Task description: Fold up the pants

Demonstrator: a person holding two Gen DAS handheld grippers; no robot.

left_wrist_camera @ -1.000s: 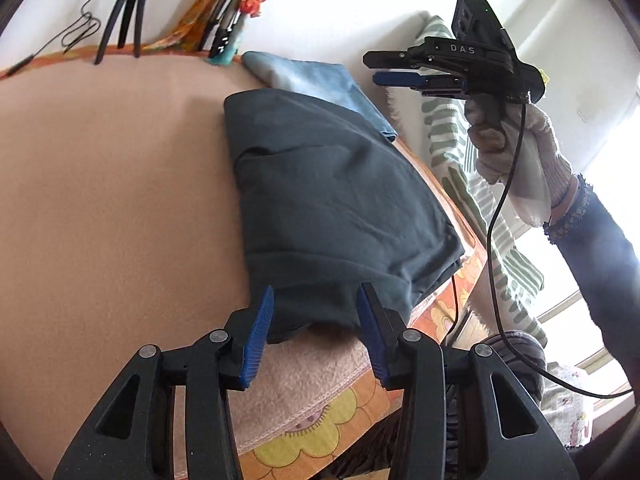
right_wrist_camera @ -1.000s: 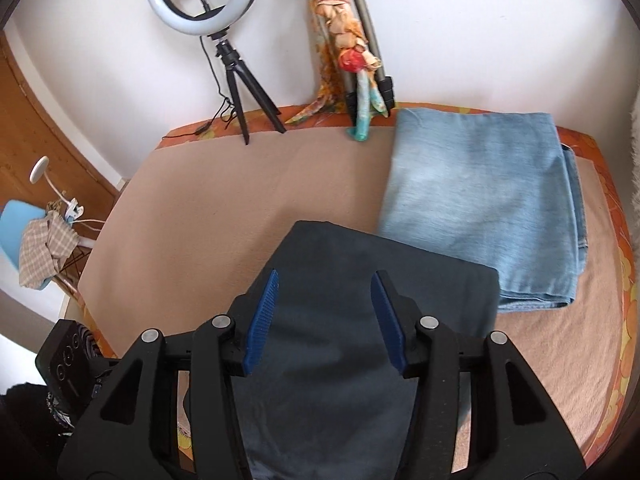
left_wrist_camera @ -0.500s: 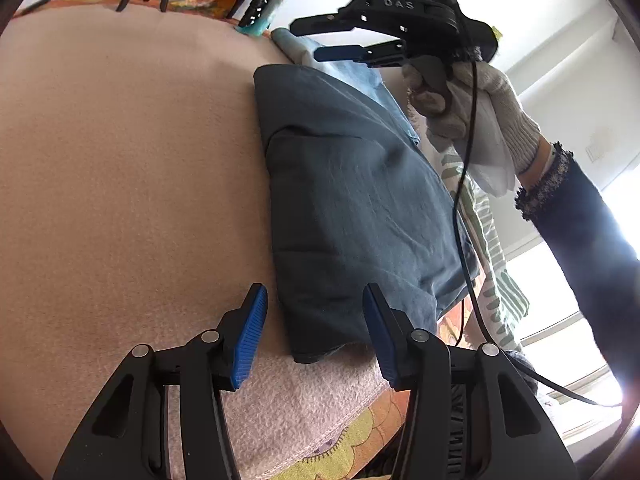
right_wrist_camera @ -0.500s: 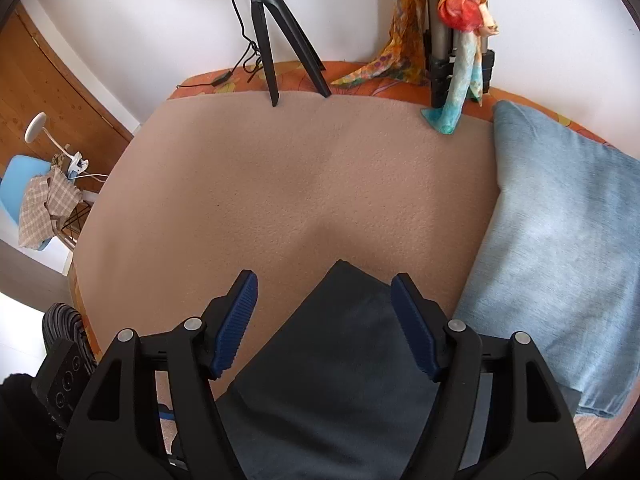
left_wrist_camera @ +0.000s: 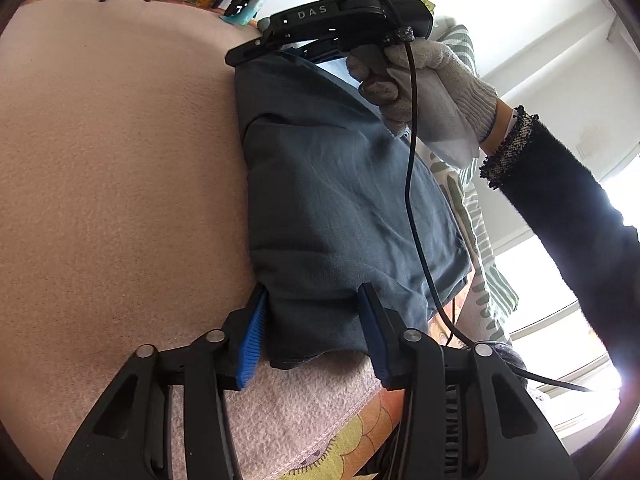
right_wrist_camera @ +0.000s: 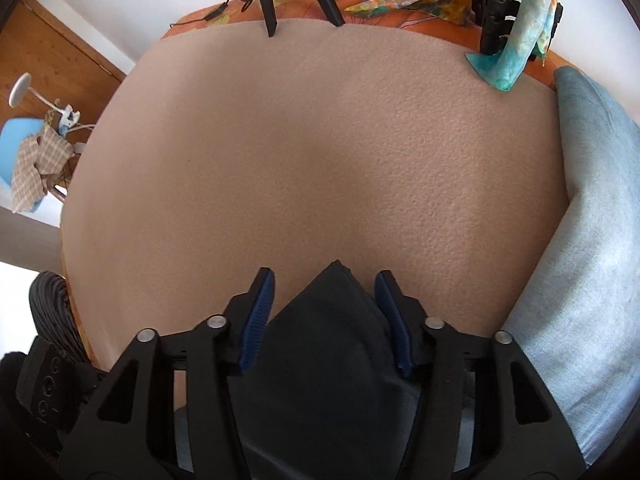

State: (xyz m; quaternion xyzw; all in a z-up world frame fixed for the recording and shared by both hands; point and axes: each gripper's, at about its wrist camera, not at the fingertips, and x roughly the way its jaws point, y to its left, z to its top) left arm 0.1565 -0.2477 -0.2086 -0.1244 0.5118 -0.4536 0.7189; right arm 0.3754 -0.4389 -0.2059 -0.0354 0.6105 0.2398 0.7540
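The folded dark grey pants [left_wrist_camera: 344, 208] lie on the beige fleece blanket [left_wrist_camera: 120, 184], near its front edge. The left gripper [left_wrist_camera: 312, 332] sits at the near end of the pants, jaws wide apart with the folded edge between the blue pads, nothing clamped. The right gripper [right_wrist_camera: 326, 316], held in a gloved hand [left_wrist_camera: 424, 92], is at the far corner of the pants, jaws likewise open around that corner. Folded light blue jeans [right_wrist_camera: 592, 240] lie beside the pants.
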